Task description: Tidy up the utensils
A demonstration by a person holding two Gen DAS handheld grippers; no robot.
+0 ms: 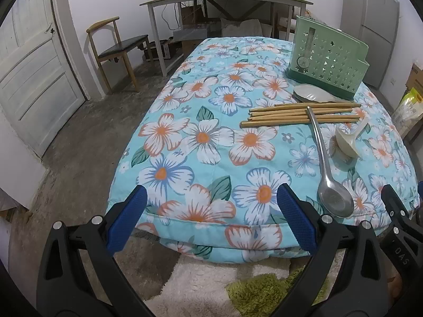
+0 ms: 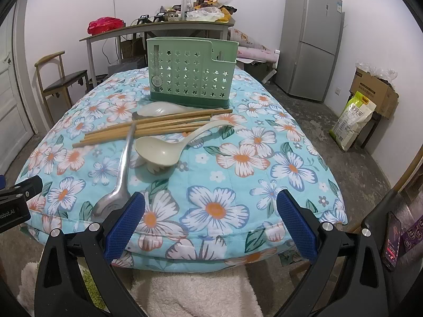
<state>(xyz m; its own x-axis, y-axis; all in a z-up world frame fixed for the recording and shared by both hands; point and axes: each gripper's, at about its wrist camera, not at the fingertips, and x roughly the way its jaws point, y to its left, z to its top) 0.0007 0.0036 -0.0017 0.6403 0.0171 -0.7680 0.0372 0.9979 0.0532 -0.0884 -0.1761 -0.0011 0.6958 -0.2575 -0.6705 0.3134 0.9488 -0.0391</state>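
With both your left gripper (image 1: 211, 216) and right gripper (image 2: 211, 219) gaping and empty at the quilt's near edge, take the metal spoon (image 2: 120, 174) (likely slick, stiff) by its thin handle where it leans on the chopsticks (image 2: 156, 126) before the green holder (image 2: 193, 71).

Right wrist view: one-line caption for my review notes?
Open right gripper hovers over floral cloth; metal spoon, ladle, chopsticks before green holder.
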